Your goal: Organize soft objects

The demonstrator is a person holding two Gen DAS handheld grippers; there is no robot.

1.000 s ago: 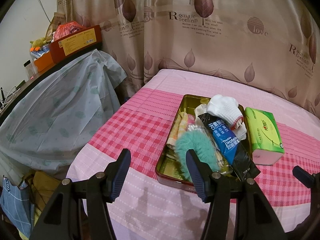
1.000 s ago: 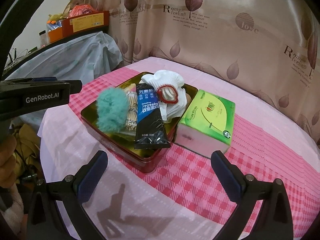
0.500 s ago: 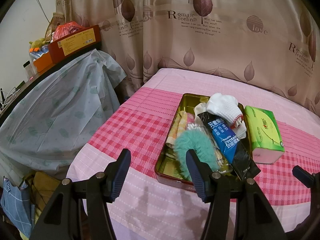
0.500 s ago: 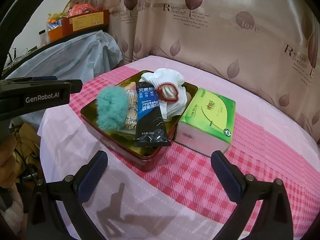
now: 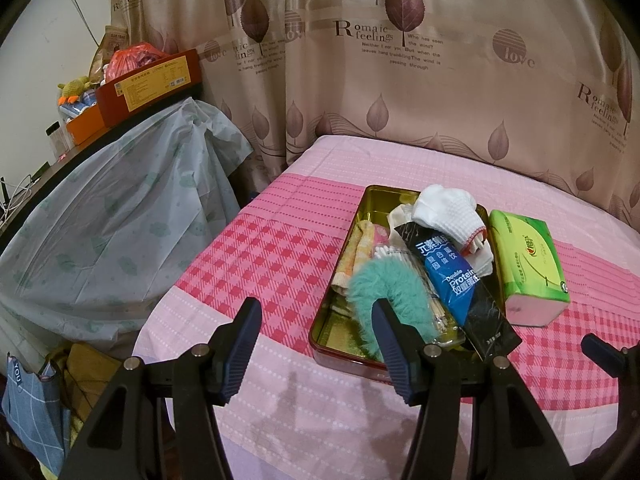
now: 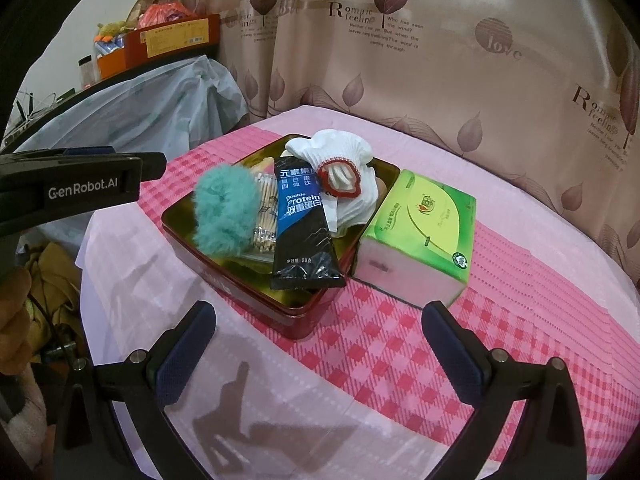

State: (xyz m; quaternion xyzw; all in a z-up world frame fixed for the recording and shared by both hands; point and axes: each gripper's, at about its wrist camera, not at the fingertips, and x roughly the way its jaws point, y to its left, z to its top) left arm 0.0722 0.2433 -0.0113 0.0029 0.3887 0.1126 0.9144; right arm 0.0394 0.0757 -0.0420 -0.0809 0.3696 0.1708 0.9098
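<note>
A gold tin tray (image 5: 340,330) (image 6: 182,216) with a red outer wall sits on the pink checked tablecloth. It holds a teal fluffy scrunchie (image 5: 384,280) (image 6: 226,210), a black-and-blue protein pouch (image 5: 456,280) (image 6: 302,220), white knit gloves with a red cuff (image 5: 448,212) (image 6: 340,160), a pack of cotton swabs (image 6: 264,216) and a striped cloth (image 5: 360,248). A green tissue pack (image 5: 528,264) (image 6: 424,236) lies just right of the tray. My left gripper (image 5: 316,324) hangs open over the near left of the tray. My right gripper (image 6: 320,336) is open, in front of the tray and tissue pack.
A curtain (image 5: 400,60) hangs behind the round table. To the left stands furniture under a pale plastic sheet (image 5: 100,240), with boxes (image 5: 152,84) on top. Bags and cloth lie on the floor at lower left (image 5: 48,392). A hand (image 6: 14,340) holds the left gripper.
Both views have drifted very slightly; the tray and its contents sit as before. Both grippers stay open.
</note>
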